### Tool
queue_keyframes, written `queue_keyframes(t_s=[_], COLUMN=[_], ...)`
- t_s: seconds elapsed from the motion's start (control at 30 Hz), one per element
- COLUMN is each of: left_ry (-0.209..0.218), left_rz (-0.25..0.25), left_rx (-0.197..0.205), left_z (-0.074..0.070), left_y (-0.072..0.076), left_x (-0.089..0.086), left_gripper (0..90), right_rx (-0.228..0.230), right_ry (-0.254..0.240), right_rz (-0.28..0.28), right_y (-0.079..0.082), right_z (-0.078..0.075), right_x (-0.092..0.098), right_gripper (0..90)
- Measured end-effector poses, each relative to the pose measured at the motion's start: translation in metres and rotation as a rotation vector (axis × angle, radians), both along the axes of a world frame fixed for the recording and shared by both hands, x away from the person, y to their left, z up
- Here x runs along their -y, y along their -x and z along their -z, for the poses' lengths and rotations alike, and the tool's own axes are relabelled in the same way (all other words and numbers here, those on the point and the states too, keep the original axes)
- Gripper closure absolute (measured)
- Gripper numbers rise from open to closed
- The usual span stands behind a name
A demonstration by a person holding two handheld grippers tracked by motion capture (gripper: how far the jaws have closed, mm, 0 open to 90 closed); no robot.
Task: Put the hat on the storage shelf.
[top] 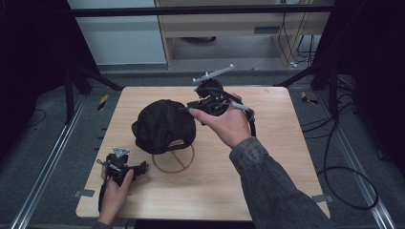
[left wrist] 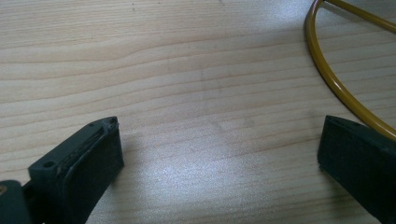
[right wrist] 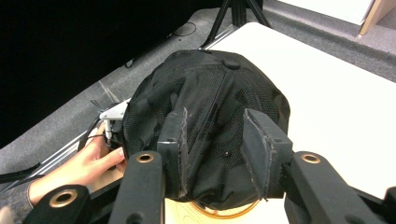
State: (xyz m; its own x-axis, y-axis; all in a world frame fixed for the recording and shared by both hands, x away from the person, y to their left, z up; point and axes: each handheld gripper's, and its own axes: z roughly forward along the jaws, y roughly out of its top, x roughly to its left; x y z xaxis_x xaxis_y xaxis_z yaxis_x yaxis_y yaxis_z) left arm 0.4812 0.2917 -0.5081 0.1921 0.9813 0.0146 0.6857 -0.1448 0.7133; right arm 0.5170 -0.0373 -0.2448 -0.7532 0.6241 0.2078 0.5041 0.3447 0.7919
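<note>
cap [top: 165, 125] black all over, mesh weave on the panels, black button on top. ring stand [top: 173, 159] under it yellow-gold wire. table [top: 282, 143] light wood, pale grain lines. left gripper [top: 125, 168] black with a grey plate on top. right gripper [top: 208, 102] black too, grey plate, brass-coloured rings at its joints. sleeve [top: 274, 183] dark grey. floor [top: 52, 119] grey, yellow-and-black tape marks [top: 102, 101].
</note>
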Motion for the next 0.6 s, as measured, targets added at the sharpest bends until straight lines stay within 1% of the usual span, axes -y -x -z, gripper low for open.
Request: queue_keyframes(t_s=[0.17,0.57,0.6], left_ry=[0.0,0.0,0.0], left_rz=[0.0,0.0,0.0], left_rx=[0.0,0.0,0.0], left_z=[0.0,0.0,0.0], left_y=[0.0,0.0,0.0], left_x=[0.0,0.0,0.0], left_gripper=[0.0,0.0,0.0], right_rx=[0.005,0.027,0.033], right_ry=[-0.009,-0.019,-0.022], right_rz=[0.003,0.012,0.013], right_y=[0.002,0.01,0.01], right_z=[-0.003,-0.012,-0.013], right_x=[0.004,0.023,0.026], right_gripper=[61.1,61.2,61.1])
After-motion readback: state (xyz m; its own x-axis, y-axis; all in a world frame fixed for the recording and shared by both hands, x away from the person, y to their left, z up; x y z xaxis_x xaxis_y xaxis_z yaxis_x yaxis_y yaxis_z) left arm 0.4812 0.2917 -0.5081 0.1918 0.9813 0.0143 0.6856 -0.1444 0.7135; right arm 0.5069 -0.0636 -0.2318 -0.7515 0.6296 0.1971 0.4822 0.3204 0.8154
